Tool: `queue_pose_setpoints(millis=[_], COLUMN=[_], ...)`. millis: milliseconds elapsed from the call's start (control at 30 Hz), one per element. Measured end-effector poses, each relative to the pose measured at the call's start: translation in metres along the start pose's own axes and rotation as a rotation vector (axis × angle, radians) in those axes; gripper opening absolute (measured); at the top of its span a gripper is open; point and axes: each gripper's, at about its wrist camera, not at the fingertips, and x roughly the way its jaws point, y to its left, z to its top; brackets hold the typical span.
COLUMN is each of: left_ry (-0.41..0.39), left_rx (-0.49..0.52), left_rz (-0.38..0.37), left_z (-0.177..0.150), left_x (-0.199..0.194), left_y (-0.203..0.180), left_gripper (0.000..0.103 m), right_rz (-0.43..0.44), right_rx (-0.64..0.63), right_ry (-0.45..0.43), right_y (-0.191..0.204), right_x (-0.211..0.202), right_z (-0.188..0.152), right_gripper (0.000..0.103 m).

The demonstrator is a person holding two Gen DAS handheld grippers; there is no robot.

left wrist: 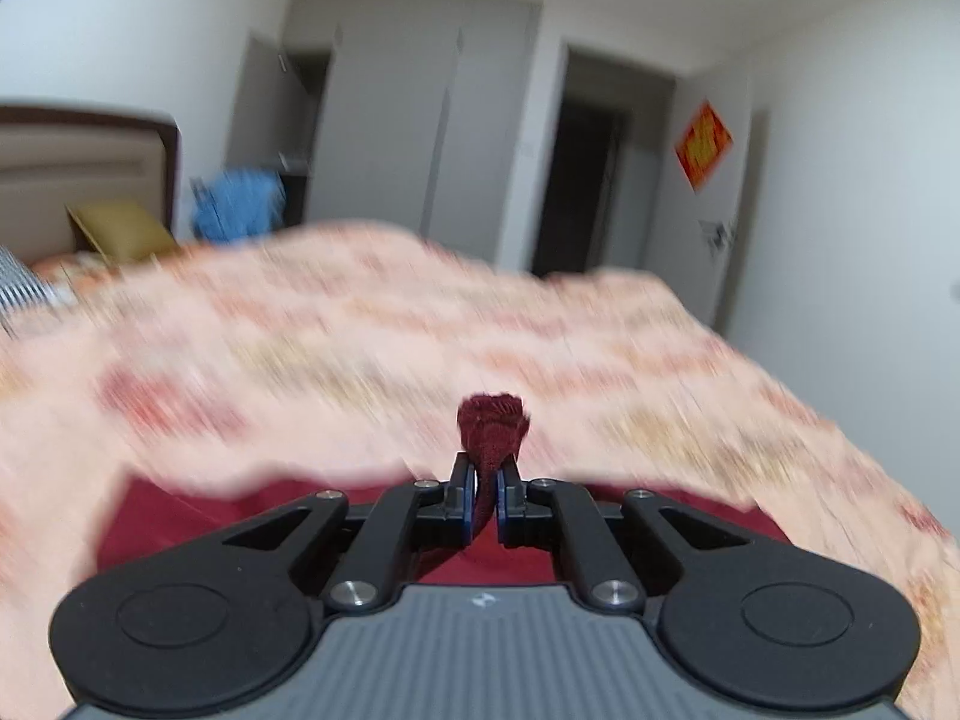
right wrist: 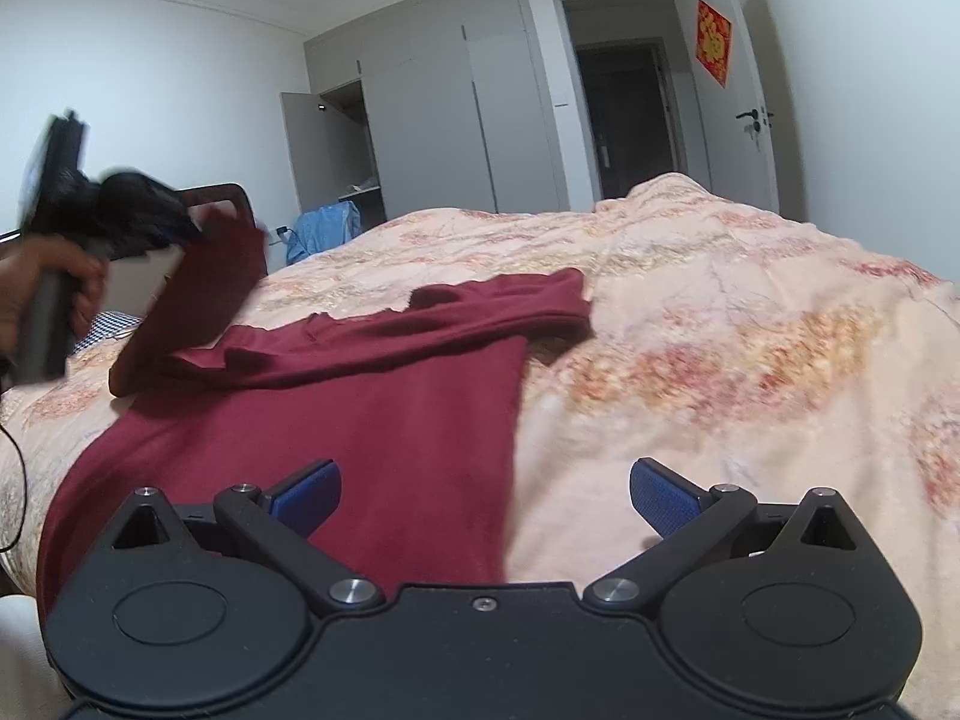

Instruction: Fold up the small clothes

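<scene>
One garment: a dark red shirt is laid on the bed, spread over the patterned peach bedspread; its lower part is seen just ahead of the right tool, its upper part is bunched across toward the middle of the bed
Left tool: clamped tight on a fold of the red cloth; a tuft of the fabric is seen poking out past the blue pads; in the right wrist view this tool is held up at the left by a hand, with one edge of the shirt lifted off the bed beneath it
Right tool: spread wide; nothing is gripped; its left pad is seen over the red cloth, its right pad over bare bedspread
Image quality: the bedspread is heavily blurred in the left wrist view; contact of the right pads with the cloth cannot be told
Background: grey wardrobe; dark doorway; red wall hanging; blue cloth beside the bed
</scene>
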Motion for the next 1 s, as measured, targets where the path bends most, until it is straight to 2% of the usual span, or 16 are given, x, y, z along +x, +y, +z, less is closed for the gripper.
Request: queue_pose_setpoints(millis=[100, 200, 300, 333, 367, 433, 500, 600, 700, 800, 933, 1000], left_ry=[0.097, 0.162, 0.204, 0.213, 0.217, 0.206, 0.182, 0.153, 0.136, 0.130, 0.172, 0.203], left_rx=[0.016, 0.032, 0.031, 0.028, 0.026, 0.024, 0.050, 0.096, 0.123, 0.133, 0.170, 0.203], left_rz=[-0.022, -0.032, -0.046, -0.054, -0.066, -0.075, -0.090, -0.091, -0.058, 0.019, 0.215, 0.291], left_z=[-0.034, -0.063, -0.076, -0.077, -0.078, -0.077, -0.074, -0.072, -0.072, -0.075, -0.082, -0.086], left_x=[0.026, 0.034, 0.033, 0.030, 0.027, 0.017, 0.004, -0.017, -0.038, -0.055, -0.065, -0.065], left_y=[-0.009, -0.018, -0.017, -0.015, -0.013, -0.009, -0.006, -0.001, 0.014, 0.039, 0.086, 0.110], left_gripper=[0.006, 0.008, 0.015, 0.027, 0.048, 0.072, 0.077, 0.091, 0.096, 0.101, 0.101, 0.101], right_rz=[-0.014, -0.027, -0.030, -0.029, -0.026, -0.020, -0.012, 0.001, 0.014, 0.027, 0.064, 0.115], right_rx=[0.008, 0.014, 0.019, 0.020, 0.019, 0.009, -0.006, -0.031, -0.062, -0.096, -0.138, -0.158], right_ry=[0.014, 0.029, 0.036, 0.035, 0.034, 0.030, 0.027, 0.033, 0.046, 0.063, 0.100, 0.119], right_y=[-0.007, -0.013, -0.015, -0.015, -0.015, -0.012, -0.007, 0.001, 0.011, 0.023, 0.042, 0.054], right_x=[-0.002, -0.001, 0.002, 0.003, 0.004, 0.007, 0.009, 0.013, 0.017, 0.023, 0.037, 0.050], right_z=[-0.003, -0.005, -0.006, -0.005, -0.004, -0.002, 0.001, 0.005, 0.007, 0.011, 0.021, 0.032], right_gripper=[0.102, 0.102, 0.102, 0.102, 0.102, 0.102, 0.102, 0.102, 0.102, 0.102, 0.102, 0.102])
